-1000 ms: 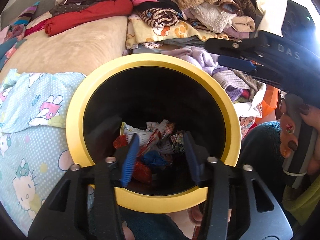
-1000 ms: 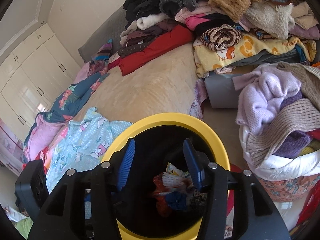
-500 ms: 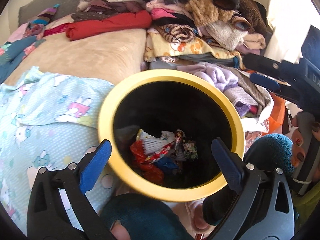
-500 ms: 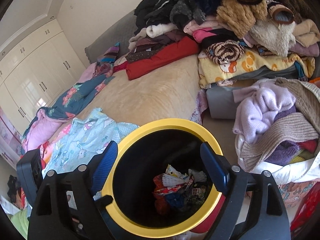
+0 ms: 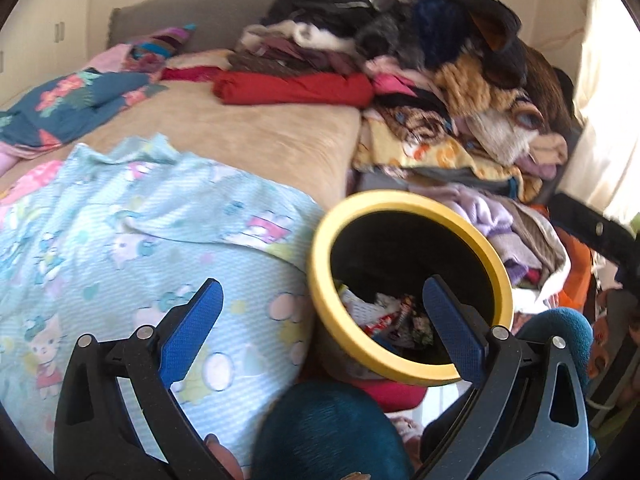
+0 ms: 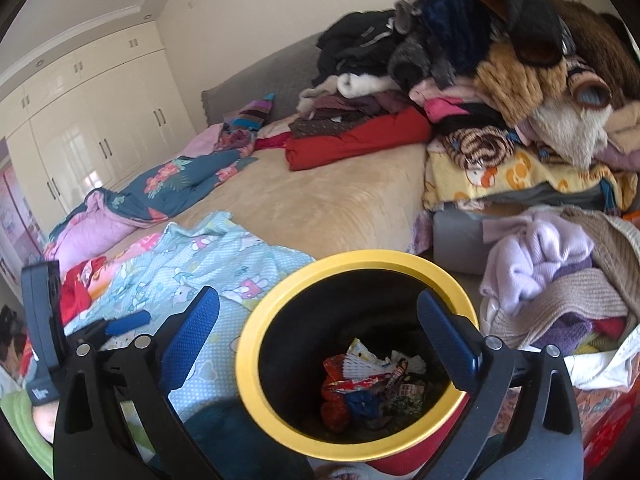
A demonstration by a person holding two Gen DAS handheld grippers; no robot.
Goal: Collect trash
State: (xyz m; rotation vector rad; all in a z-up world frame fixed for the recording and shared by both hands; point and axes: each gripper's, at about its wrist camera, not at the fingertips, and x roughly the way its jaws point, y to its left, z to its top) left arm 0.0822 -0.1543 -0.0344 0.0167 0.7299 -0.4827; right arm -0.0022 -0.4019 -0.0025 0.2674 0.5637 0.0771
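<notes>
The yellow-rimmed bin (image 6: 256, 332) stands beside the bed (image 6: 320, 200), within reach for drops. The wrappers (image 6: 368, 384) lie at its bottom. The left tongs (image 5: 320, 332) stand wide and empty. The right tongs (image 6: 320, 340) are opening, nothing between them. Only the right view shows the wardrobe (image 6: 80, 120); the left view partly hides the wrappers (image 5: 384, 316).
</notes>
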